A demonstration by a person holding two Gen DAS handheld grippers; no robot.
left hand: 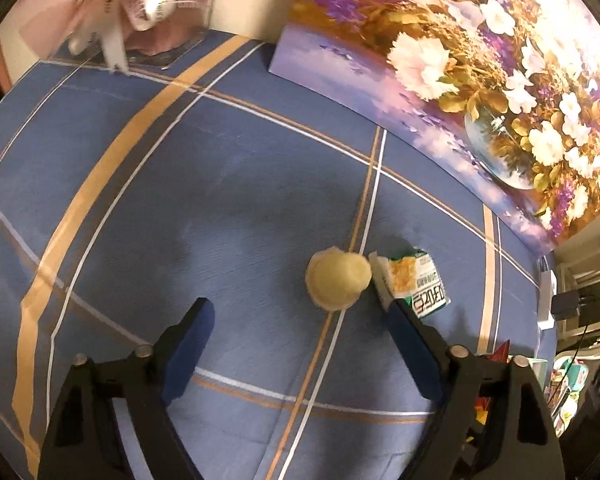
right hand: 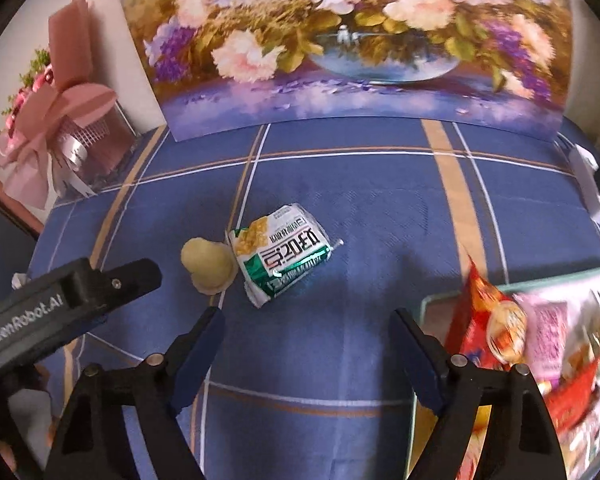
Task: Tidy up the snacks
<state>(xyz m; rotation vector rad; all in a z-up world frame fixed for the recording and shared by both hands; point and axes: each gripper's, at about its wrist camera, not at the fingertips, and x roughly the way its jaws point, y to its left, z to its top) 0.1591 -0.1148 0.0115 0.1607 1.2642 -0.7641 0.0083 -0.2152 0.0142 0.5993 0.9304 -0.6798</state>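
Note:
A pale yellow round snack (left hand: 338,280) lies on the blue checked tablecloth, touching a green and white snack packet (left hand: 414,282). My left gripper (left hand: 300,306) hovers just short of them, open, nothing between its fingers; its right finger tip overlaps the packet's near edge. In the right wrist view the same round snack (right hand: 209,266) and packet (right hand: 284,252) lie ahead and to the left of my right gripper (right hand: 306,316), which is open and empty. The left gripper's black body (right hand: 68,300) shows at the left of that view.
A flower painting (right hand: 340,40) leans against the wall at the back. A pink wrapped bouquet in a clear box (right hand: 60,128) stands at the back left. A tray (right hand: 426,304) with several colourful snack packets (right hand: 500,320) sits at the right. A white power strip (right hand: 588,184) lies at the far right.

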